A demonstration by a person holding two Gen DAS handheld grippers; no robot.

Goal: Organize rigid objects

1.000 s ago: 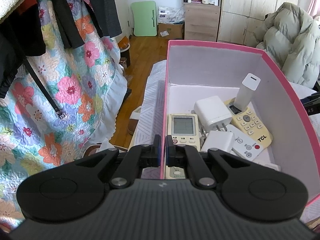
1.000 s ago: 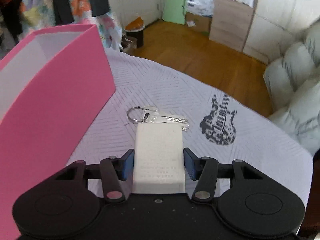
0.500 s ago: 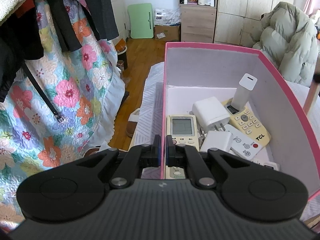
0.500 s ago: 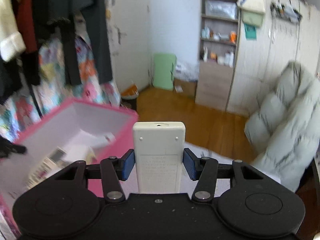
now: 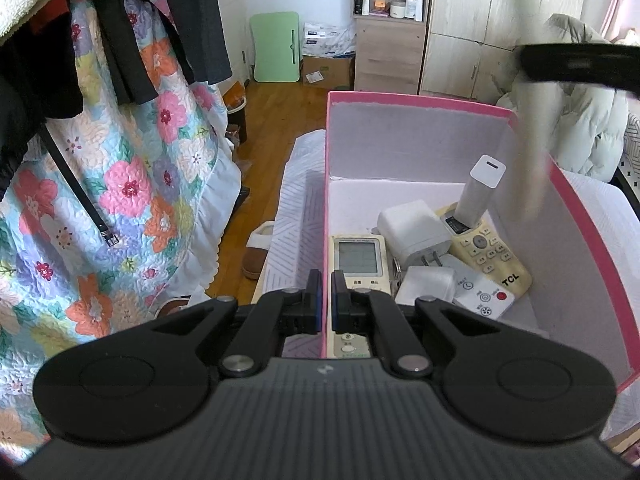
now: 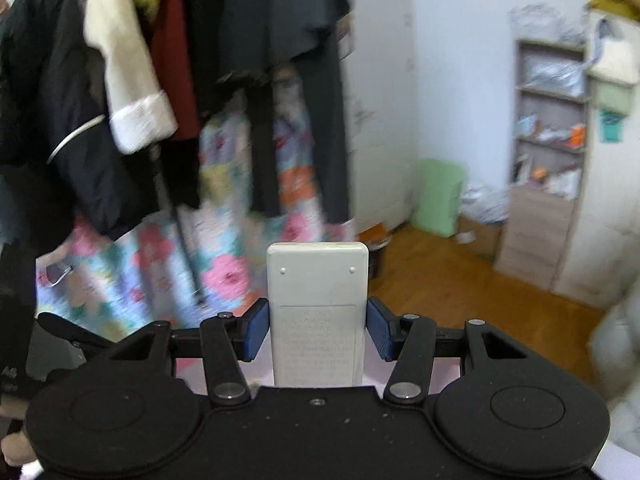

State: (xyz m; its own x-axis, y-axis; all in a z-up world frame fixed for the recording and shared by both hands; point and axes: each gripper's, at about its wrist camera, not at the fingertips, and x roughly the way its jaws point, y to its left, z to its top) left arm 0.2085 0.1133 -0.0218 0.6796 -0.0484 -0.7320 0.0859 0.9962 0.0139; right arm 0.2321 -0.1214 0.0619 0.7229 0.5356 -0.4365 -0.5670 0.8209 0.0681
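Jaws of the left gripper [image 5: 326,300] are clenched on the near-left wall of the pink box [image 5: 416,101], steadying it on the bed. Those of the right gripper [image 6: 317,330] grasp a white remote [image 6: 317,312] by its long sides, back face up, carried in the air; the left wrist view shows it only as a pale blur above the box's right wall. Inside lie two remotes, a TCL remote [image 5: 486,252] and chargers (already crowded). Risk, as I judge it: released from high up, the remote could strike the upright charger [image 5: 480,192] or clip the right wall and fall outside.
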